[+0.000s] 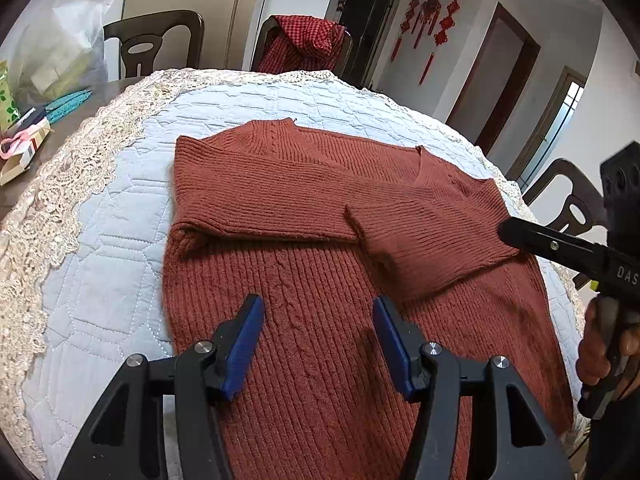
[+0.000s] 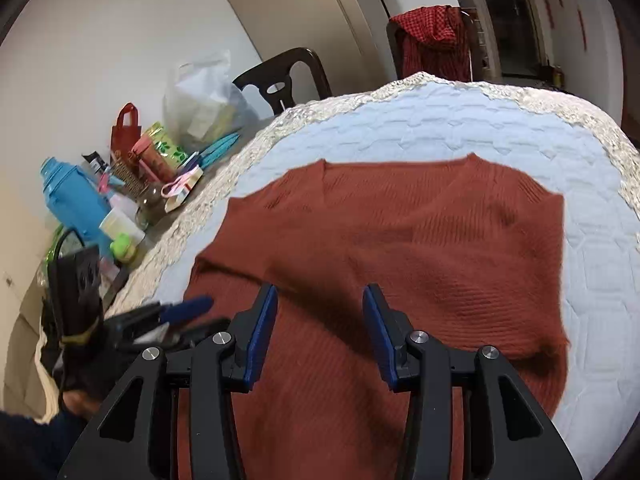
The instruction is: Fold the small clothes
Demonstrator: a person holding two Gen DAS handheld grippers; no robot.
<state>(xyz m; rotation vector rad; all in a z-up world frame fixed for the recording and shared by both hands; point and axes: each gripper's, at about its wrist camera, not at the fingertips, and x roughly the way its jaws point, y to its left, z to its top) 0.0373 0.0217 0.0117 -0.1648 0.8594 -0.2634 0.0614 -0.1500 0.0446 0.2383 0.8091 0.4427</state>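
Note:
A rust-red knitted sweater (image 1: 320,280) lies flat on a pale blue quilted cloth (image 1: 120,208), with both sleeves folded across the chest. My left gripper (image 1: 318,340) hovers open over the sweater's lower body, and nothing is between its blue pads. One black finger (image 1: 520,234) of my right gripper reaches the folded right sleeve's edge from the right. In the right wrist view the same sweater (image 2: 420,240) fills the middle. My right gripper (image 2: 320,332) stands open above it, holding nothing. The left gripper's blue pad (image 2: 188,306) shows blurred at the left.
The cloth's lace border (image 1: 60,200) runs along the table edge. Clutter crowds the left end: a blue bottle (image 2: 74,200), a small red bag (image 2: 126,130), a plastic bag (image 2: 200,100). Dark chairs (image 1: 156,40) ring the table; one holds a red checked garment (image 1: 308,40).

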